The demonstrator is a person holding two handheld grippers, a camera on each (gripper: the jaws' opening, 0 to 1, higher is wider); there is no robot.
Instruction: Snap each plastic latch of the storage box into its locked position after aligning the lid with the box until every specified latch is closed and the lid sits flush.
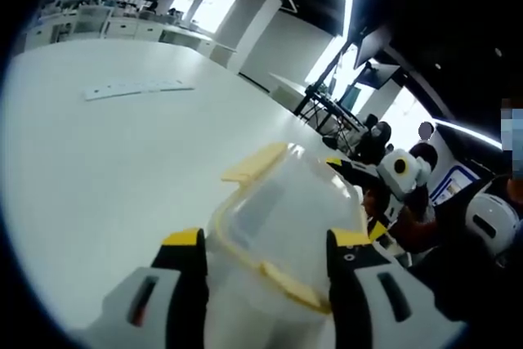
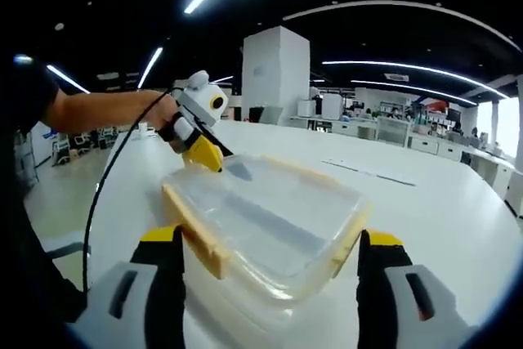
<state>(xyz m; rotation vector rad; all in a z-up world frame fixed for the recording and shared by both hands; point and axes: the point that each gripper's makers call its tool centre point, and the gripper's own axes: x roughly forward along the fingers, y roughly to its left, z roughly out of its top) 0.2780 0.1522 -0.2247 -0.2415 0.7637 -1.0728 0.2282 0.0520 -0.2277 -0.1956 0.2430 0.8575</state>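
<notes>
Lid (image 2: 270, 218) sits on storage box (image 1: 282, 226), yellow latches (image 2: 196, 230) unsnapped. My right gripper (image 2: 270, 259) and left gripper (image 1: 265, 271) both gape around it, gripping nothing. Risk: pressing the 9 o'clock latch could skid the box and tilt the lid.

Each hand-held gripper (image 2: 271, 261) has grey bodies, black jaws, yellow tips; a black cable (image 2: 106, 194) trails.

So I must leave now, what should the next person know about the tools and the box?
Left tool: jaws on either side of one end of the box; grip unclear.
Right tool: the same at the opposite end.
Box stands on the white table, with the lid on top.
Done: lid placed.
Left: the yellow latches seem to flare outward, so snap each one down, then check that the lid is flush.
</notes>
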